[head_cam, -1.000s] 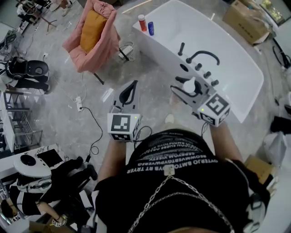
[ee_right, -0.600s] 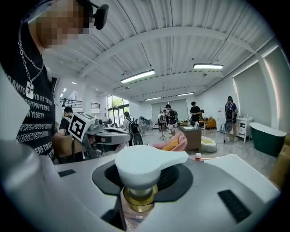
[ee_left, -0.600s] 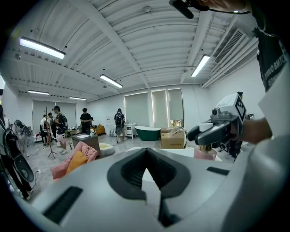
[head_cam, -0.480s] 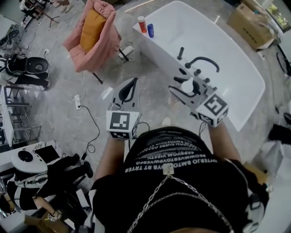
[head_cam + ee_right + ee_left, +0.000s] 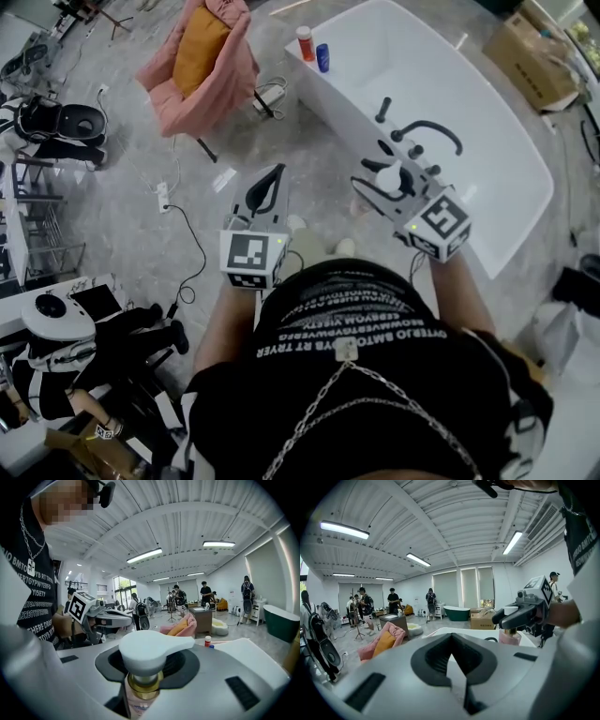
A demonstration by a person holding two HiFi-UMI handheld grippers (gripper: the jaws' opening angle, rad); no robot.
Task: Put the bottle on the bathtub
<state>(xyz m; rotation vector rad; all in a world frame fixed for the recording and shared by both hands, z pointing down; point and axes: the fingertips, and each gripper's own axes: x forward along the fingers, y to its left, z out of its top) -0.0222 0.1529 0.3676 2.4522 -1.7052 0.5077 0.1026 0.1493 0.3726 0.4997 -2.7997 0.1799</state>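
Near the faucet (image 5: pixel 427 126) of the bathtub (image 5: pixel 441 70), the right tool (image 5: pixel 375 184) grips a pink pump bottle (image 5: pixel 144 670); the left tool (image 5: pixel 265 191) has its jaws together, empty.

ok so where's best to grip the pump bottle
Grip the pump bottle at its narrow neck, under the wide white pump head, coming level from the side. The right tongs hold it so; the overhanging head should stop it slipping.

A pink armchair (image 5: pixel 202 70) with an orange cushion (image 5: pixel 195 49) stands on the grey floor, with a white power strip (image 5: pixel 161 199) and a black cable (image 5: pixel 196 262) near it. A cardboard box (image 5: pixel 530 56) sits far right. Several people (image 5: pixel 393 601) stand across the room.
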